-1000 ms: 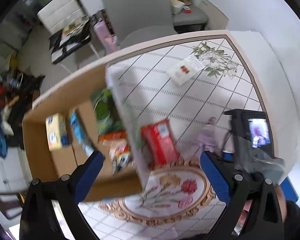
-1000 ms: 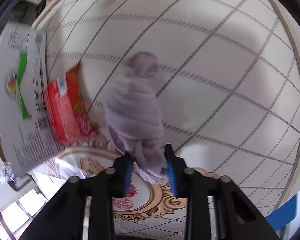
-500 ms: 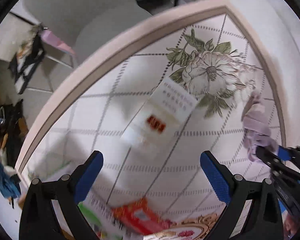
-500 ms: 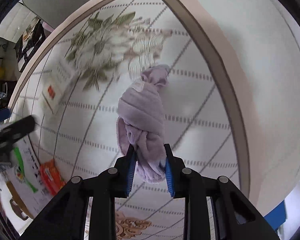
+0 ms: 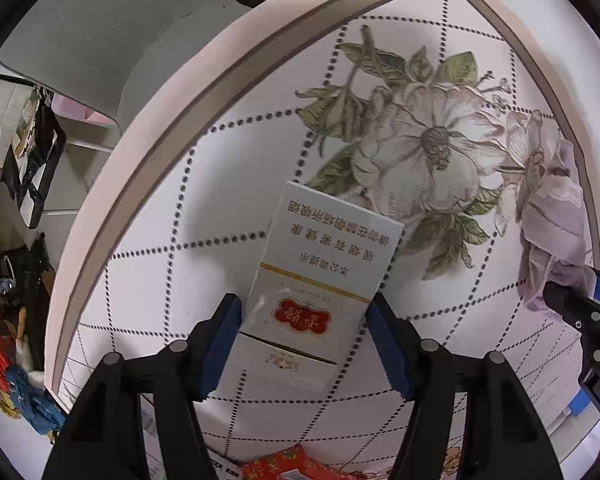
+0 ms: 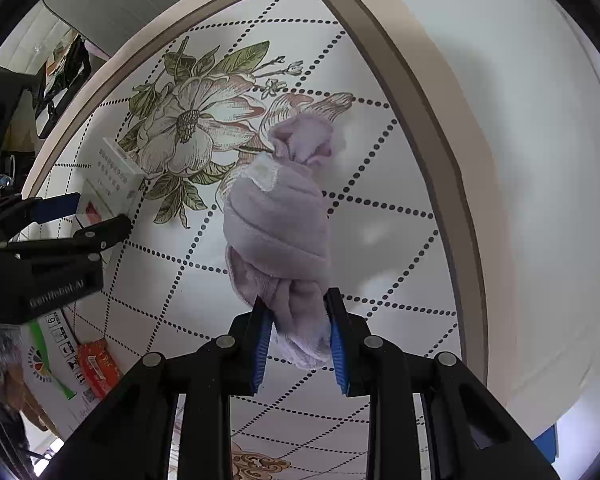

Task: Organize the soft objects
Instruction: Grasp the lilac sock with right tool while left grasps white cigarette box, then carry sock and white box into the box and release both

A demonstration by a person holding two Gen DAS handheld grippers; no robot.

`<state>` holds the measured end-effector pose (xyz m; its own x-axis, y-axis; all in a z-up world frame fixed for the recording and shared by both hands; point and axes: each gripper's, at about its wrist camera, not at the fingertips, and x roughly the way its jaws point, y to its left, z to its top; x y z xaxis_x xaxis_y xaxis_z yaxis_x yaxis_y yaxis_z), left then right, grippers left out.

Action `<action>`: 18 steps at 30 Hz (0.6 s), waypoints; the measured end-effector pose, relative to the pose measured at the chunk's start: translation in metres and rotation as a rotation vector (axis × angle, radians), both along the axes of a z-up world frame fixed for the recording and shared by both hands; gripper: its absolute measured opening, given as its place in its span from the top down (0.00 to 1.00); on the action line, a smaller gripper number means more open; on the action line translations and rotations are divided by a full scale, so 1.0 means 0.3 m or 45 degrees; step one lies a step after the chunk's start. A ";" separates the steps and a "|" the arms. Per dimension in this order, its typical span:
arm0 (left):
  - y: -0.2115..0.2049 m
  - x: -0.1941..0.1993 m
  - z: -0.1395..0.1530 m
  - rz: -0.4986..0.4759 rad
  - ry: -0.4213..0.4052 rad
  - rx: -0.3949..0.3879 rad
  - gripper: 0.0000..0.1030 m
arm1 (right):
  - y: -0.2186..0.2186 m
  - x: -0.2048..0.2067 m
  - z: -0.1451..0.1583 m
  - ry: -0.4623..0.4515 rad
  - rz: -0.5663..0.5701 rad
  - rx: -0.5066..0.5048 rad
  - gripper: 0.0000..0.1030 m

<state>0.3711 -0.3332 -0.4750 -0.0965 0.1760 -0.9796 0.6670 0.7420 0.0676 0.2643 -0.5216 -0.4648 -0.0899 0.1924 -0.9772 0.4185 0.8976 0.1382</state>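
Two grippers: both point down at one table, the left over a flat pack, the right over a rolled cloth.
Table (image 5: 148, 280): white top with a dotted diamond grid, a brown band and pale border along its edge, and a large printed flower (image 5: 424, 148) near the far corner.
Left gripper (image 5: 304, 312): black arms with blue pads, its jaws closing around the pack; the left pad meets the pack's edge, the right pad sits just beside the other edge, and whether it presses cannot be told.
Right gripper (image 6: 298, 320): jaws narrow, blue pads clamped on the near end of the cloth.
White pack (image 5: 320, 276): flat box with a gold stripe, a red emblem and printed characters, lying on the table just beside the flower, between the left pads.
Lilac cloth (image 6: 278, 224): soft rolled towel, bunched at its far end, stretching away from the right gripper over the flower's edge near the table corner.
Red packet (image 6: 96, 368): small, lying nearer the camera, well apart from the cloth.
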 end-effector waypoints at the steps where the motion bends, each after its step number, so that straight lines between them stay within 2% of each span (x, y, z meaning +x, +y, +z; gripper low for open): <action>1: 0.004 -0.010 0.000 0.022 0.005 -0.005 0.41 | 0.000 0.000 0.004 -0.003 0.004 -0.005 0.72; 4: 0.017 -0.037 0.010 0.097 0.001 -0.037 0.43 | 0.033 0.005 0.001 -0.007 0.011 -0.012 0.73; 9: 0.024 -0.107 0.045 0.139 -0.034 -0.106 0.44 | 0.080 -0.022 0.010 -0.024 0.008 -0.023 0.75; 18: 0.062 -0.231 0.145 0.255 -0.001 -0.231 0.44 | 0.108 -0.116 0.117 -0.086 0.030 -0.038 0.77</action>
